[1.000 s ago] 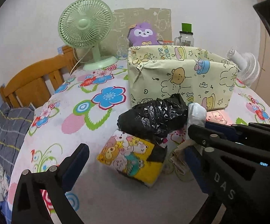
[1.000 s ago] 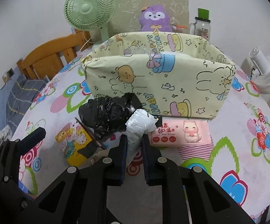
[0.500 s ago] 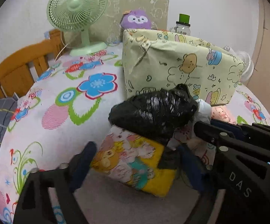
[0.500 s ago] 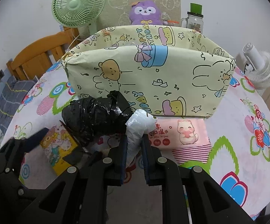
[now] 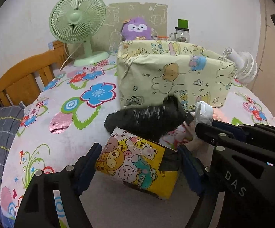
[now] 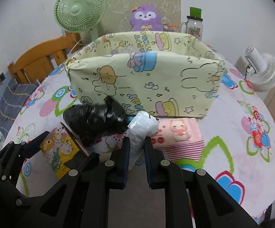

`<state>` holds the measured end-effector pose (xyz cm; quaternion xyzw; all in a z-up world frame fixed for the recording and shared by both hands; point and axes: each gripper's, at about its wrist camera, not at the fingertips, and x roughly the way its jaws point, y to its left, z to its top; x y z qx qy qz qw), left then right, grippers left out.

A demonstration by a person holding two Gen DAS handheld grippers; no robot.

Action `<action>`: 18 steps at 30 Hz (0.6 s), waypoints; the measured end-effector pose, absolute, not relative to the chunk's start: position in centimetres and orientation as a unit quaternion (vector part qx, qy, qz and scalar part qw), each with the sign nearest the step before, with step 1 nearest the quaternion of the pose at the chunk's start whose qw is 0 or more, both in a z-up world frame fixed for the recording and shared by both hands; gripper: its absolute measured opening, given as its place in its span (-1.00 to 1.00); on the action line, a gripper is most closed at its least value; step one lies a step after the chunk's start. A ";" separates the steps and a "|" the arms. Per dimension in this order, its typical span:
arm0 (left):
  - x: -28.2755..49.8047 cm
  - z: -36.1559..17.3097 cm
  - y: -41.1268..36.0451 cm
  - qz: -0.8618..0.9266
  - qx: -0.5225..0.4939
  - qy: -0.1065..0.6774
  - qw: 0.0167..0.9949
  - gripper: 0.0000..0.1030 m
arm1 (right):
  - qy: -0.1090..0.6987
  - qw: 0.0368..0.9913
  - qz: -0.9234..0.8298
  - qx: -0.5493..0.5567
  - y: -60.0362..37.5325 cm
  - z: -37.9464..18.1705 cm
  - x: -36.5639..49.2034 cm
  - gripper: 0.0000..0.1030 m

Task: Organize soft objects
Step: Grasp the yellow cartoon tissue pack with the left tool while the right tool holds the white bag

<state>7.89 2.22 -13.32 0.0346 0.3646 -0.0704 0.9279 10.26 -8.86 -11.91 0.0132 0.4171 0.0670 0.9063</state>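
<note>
A yellow cartoon tissue pack (image 5: 137,165) lies on the flowered tablecloth, and a black plastic bundle (image 5: 147,121) rests on its far edge. My left gripper (image 5: 139,150) straddles the pack; its jaws are closing and both blue pads meet the pack's sides. My right gripper (image 6: 136,144) is shut on a crumpled white plastic bag (image 6: 143,127), just right of the black bundle (image 6: 93,121). The same bag (image 5: 204,112) shows in the left wrist view above the right gripper's fingers (image 5: 209,131). A pale yellow cartoon-print box (image 6: 147,79) stands open-topped right behind them.
A pink wipes pack (image 6: 177,133) lies against the box's front. At the back stand a green fan (image 5: 78,22), a purple plush (image 6: 147,19) and a green-lidded jar (image 6: 194,26). A white fan (image 6: 262,74) sits right; a wooden chair (image 5: 23,76) stands left.
My left gripper has come forward around the tissue pack and its jaws have narrowed onto it. The right gripper has kept its hold on the white bag and stayed in place.
</note>
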 end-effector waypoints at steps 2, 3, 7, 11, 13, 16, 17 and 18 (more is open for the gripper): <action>7.5 -12.9 1.7 -0.069 0.035 0.361 0.929 0.58 | 0.411 0.909 0.067 0.016 -9.5 -11.5 9.8 -0.67; 7.3 -12.7 1.5 -0.068 0.036 0.359 0.930 0.58 | 0.409 0.910 0.067 0.017 -9.7 -11.3 9.6 -0.67; 6.4 -11.9 0.4 -0.065 0.040 0.350 0.934 0.58 | 0.398 0.915 0.067 0.021 -10.8 -10.4 8.7 -0.67; 5.7 -11.1 -0.7 -0.066 0.041 0.342 0.937 0.57 | 0.387 0.920 0.066 0.023 -12.0 -9.7 7.9 -0.67; 5.4 -10.7 -1.1 -0.067 0.042 0.340 0.937 0.57 | 0.383 0.921 0.066 0.023 -12.6 -9.3 7.5 -0.67; 4.9 -10.1 -1.8 -0.068 0.044 0.336 0.938 0.57 | 0.375 0.924 0.065 0.021 -13.3 -8.6 7.0 -0.67; 4.8 -9.8 -2.1 -0.068 0.045 0.333 0.939 0.57 | 0.372 0.926 0.065 0.021 -13.5 -8.3 6.8 -0.67; 4.7 -9.5 -2.3 -0.068 0.045 0.331 0.940 0.57 | 0.370 0.927 0.065 0.021 -13.7 -8.0 6.6 -0.67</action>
